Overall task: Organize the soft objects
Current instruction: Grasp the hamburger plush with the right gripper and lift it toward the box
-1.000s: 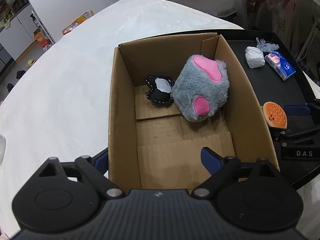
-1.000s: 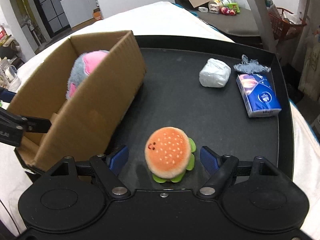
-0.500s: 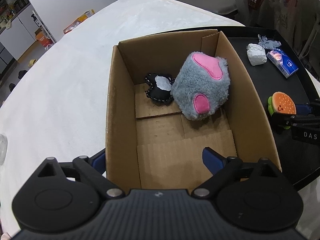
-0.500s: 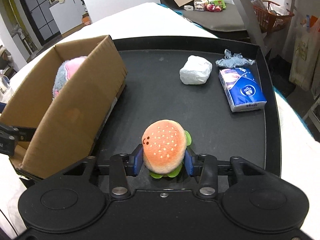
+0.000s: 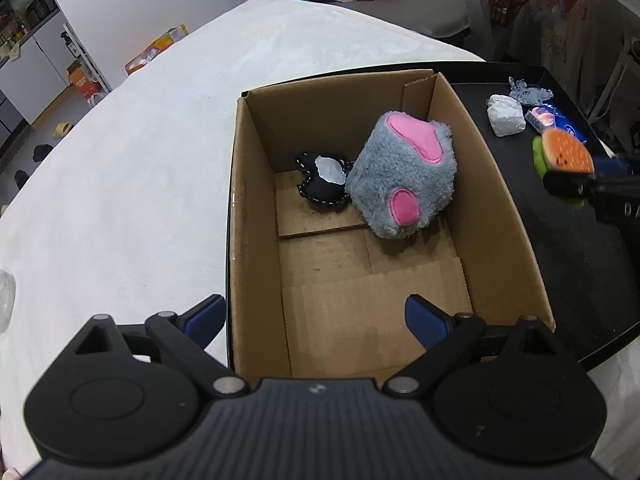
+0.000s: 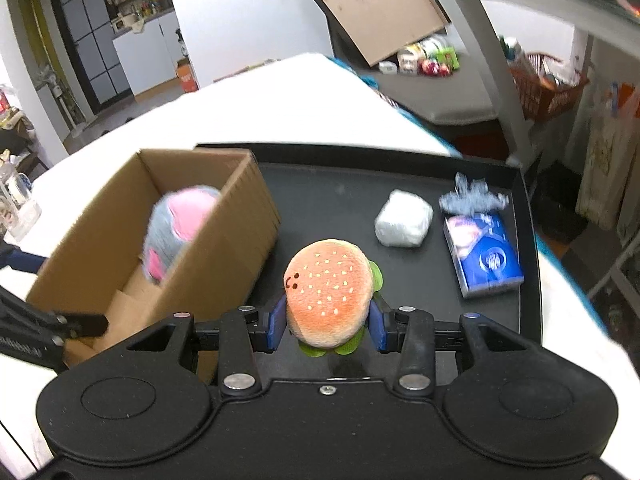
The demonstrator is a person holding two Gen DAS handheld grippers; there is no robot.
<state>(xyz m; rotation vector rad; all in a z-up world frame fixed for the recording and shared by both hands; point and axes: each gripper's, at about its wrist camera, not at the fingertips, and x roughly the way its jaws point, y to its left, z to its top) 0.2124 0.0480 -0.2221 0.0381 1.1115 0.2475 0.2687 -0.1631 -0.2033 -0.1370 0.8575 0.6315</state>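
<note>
A second ago the right tool (image 6: 327,326) stood wide around the burger plush (image 6: 328,296) on the black tray (image 6: 528,240). Since then its pads have clamped the plush and lifted it off the tray, toward the cardboard box (image 6: 236,256) at ten o'clock.

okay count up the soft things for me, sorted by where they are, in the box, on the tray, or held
In the cardboard box: 2, grey plush and black pouch
On the black tray: 3, white bundle, blue tissue pack, grey rag
Held in right tongs: 1, burger plush
Total: 6
</note>
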